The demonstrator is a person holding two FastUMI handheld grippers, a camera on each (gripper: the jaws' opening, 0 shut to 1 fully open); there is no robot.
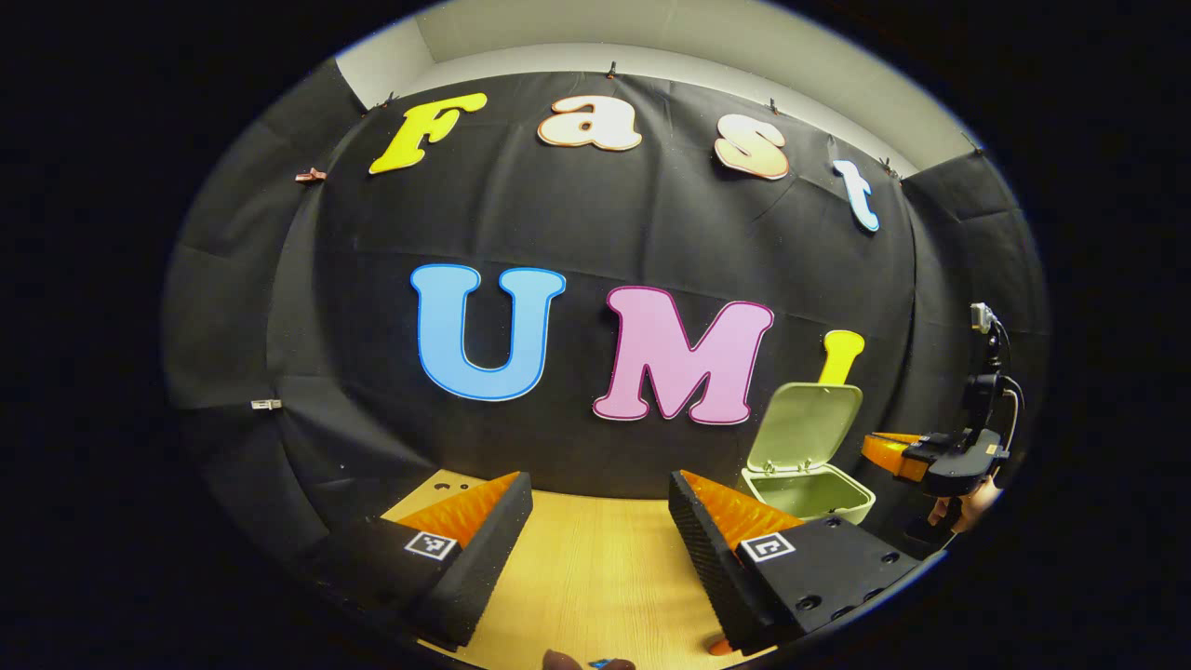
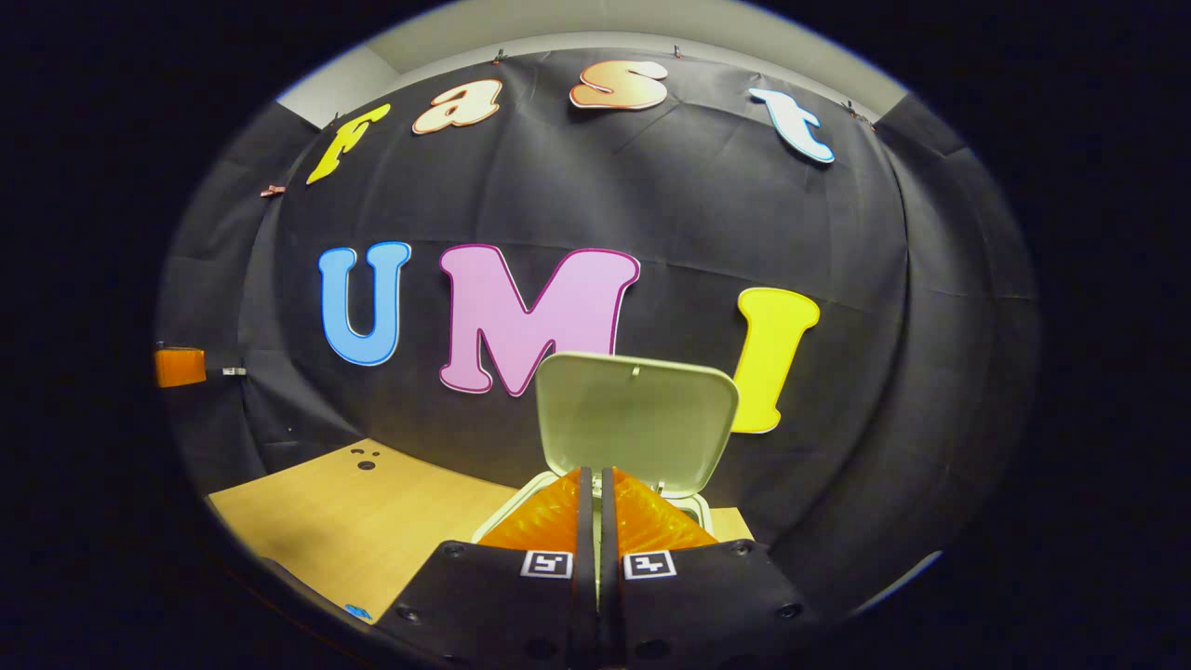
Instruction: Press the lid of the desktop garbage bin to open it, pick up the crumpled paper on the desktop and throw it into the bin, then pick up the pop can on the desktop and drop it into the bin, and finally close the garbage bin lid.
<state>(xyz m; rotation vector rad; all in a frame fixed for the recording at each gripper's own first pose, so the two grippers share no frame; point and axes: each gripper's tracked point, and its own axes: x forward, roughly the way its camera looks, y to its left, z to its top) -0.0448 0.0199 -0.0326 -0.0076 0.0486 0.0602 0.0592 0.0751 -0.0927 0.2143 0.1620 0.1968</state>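
Both views toward open bin [image 1: 808, 465]

Both views are evenly and fairly brightly lit from above, with no harsh glare. The table [image 1: 595, 558] shows a soft sheen and only faint shadows. Focus is sharp at centre; strong fisheye bending curves the wall [image 2: 707, 214] and softens the rim, where brightness falls off into dark.
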